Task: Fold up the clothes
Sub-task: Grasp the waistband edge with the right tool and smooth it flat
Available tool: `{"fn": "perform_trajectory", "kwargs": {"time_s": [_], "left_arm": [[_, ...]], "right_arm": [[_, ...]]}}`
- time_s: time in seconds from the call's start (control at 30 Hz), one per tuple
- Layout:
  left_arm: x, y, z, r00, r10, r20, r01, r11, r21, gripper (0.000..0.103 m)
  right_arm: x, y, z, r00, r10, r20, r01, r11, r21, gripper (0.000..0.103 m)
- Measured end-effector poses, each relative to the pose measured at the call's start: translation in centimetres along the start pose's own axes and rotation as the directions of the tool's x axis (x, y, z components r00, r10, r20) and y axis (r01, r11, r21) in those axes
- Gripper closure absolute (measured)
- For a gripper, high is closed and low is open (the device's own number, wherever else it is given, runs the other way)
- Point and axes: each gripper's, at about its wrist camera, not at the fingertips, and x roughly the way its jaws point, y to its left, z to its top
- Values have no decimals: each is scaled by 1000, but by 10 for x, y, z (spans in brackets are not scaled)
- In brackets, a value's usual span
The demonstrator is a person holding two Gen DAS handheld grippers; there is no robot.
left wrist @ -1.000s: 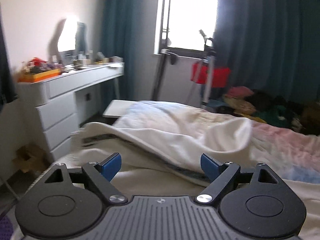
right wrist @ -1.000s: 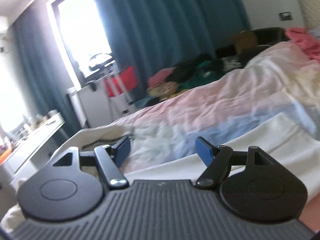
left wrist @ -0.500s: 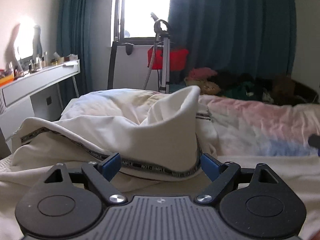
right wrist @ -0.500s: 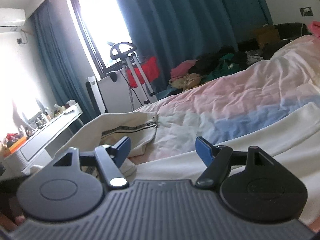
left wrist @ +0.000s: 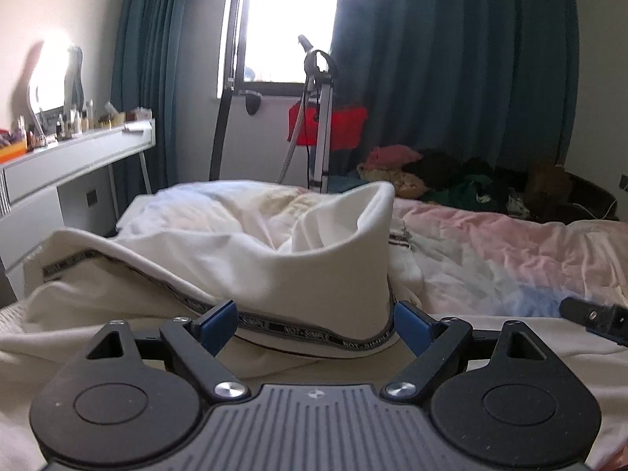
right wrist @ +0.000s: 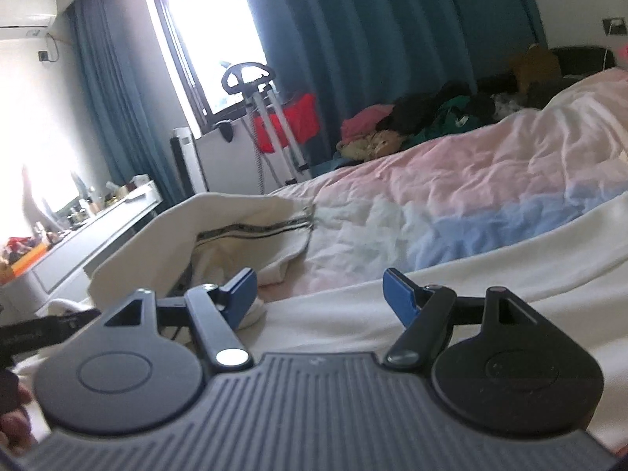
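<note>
Cream garment [left wrist: 322,271], black-lettered trim; teal curtains [left wrist: 451,78].

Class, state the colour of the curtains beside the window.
Dark teal curtains, clearest in the left wrist view.

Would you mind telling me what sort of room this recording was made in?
Most likely a home bedroom: a bed with a rumpled pink and blue duvet, a white dressing table crowded with bottles, and a pile of clothes below teal curtains.
</note>
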Motion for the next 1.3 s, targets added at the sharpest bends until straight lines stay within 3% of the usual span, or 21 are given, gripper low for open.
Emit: {"fn": "perform_trajectory", "kwargs": {"time_s": [0.2,0.37,0.53,0.6,0.7,0.8,0.87,1.0,1.07,1.17,1.27,1.3], "left_arm": [[-19,9,6,999,-27,33,28,999,-33,13],[-31,4,7,996,-11,84,7,999,44,11],[-28,9,5,999,-30,44,30,999,14,11],[-28,13,6,999,-34,37,34,999,-11,11],[-28,21,10,999,-39,24,40,998,-53,11],[-23,42,10,997,-79,4,78,980,-185,7],[-20,56,11,999,-54,-2,51,967,-251,7],[-8,71,9,999,-34,-4,32,963,-267,7],[2,74,6,1000,-29,-8,26,966,-257,7],[22,78,0,998,-37,-43,24,963,-269,7],[38,83,-7,997,-46,-64,26,956,-293,7],[44,85,-9,996,-47,-69,24,954,-300,7]], "right_arm": [[13,11,-16,997,16,-70,-18,1000,-26,34],[38,19,-23,994,37,-104,-37,999,3,36],[55,25,-23,991,45,-130,-40,998,43,36],[64,20,-24,988,69,-141,-51,991,127,36],[84,8,-26,982,120,-148,-70,950,304,37],[113,2,-25,974,175,-147,-94,892,442,40],[137,1,-22,969,202,-143,-103,854,510,40],[184,1,-22,969,218,-116,-101,777,621,44],[206,6,-22,969,212,-128,-82,762,643,51],[237,15,-21,968,177,-176,-27,775,631,53],[254,13,-21,976,126,-179,20,761,648,67],[259,11,-21,978,109,-178,36,755,655,77]]}}
